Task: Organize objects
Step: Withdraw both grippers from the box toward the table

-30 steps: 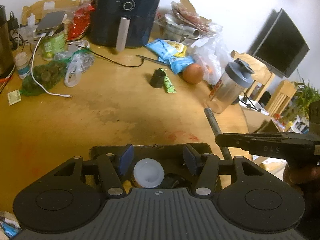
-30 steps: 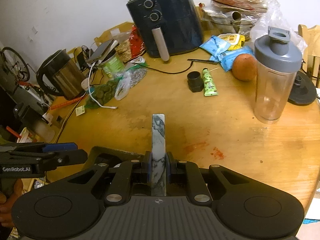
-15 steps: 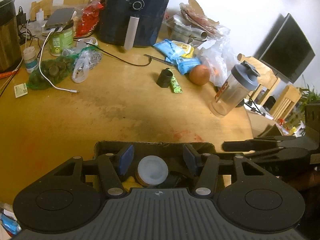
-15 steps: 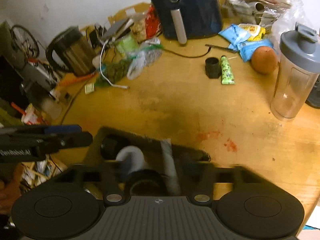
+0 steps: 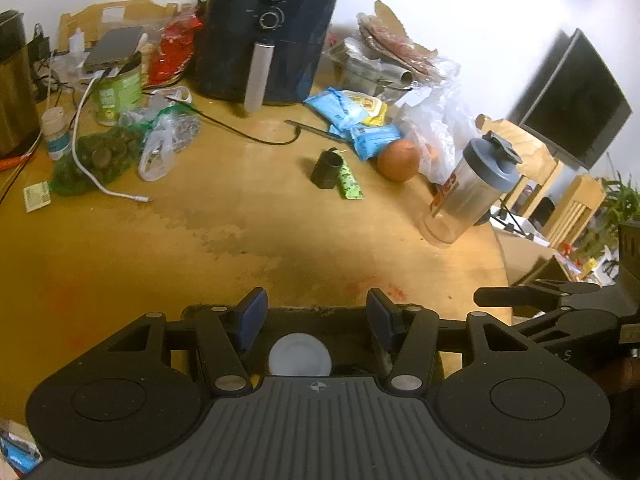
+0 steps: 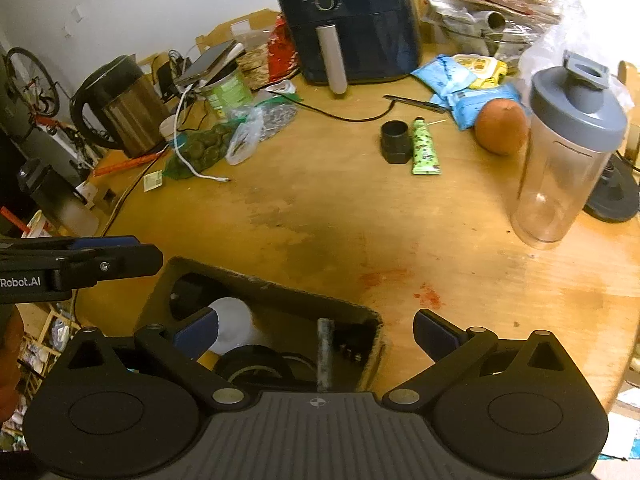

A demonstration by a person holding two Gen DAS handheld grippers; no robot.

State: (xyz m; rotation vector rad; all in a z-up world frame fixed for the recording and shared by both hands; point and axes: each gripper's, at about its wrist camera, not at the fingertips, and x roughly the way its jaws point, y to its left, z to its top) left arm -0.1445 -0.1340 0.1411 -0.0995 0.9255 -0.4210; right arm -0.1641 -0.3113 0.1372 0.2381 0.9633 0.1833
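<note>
The right gripper (image 6: 316, 330) hovered over the dark cardboard box (image 6: 280, 292) at the near edge of the tabletop (image 6: 360, 216), its jaws spreading wide with nothing pressed between them. Under them a marbled grey bar (image 6: 325, 354) stood on end in the right part of the box, apart from both pads, beside a roll of black tape (image 6: 256, 366) and a white round-lidded container (image 6: 232, 326) toward the box's left end.

The left gripper (image 5: 316, 320) hung over the same box, jaws partly apart and gripping nothing (the white lid showed below the gap, touching neither pad).

Farther in on the tabletop lay a green tube (image 6: 425, 148) just beside a small black cup (image 6: 395, 142), with an orange (image 6: 501, 126) and a clear shaker bottle (image 6: 568, 152) toward the right edge. A dark air fryer (image 6: 348, 20) stood at the far edge, a kettle (image 6: 120, 106) at the far left.
</note>
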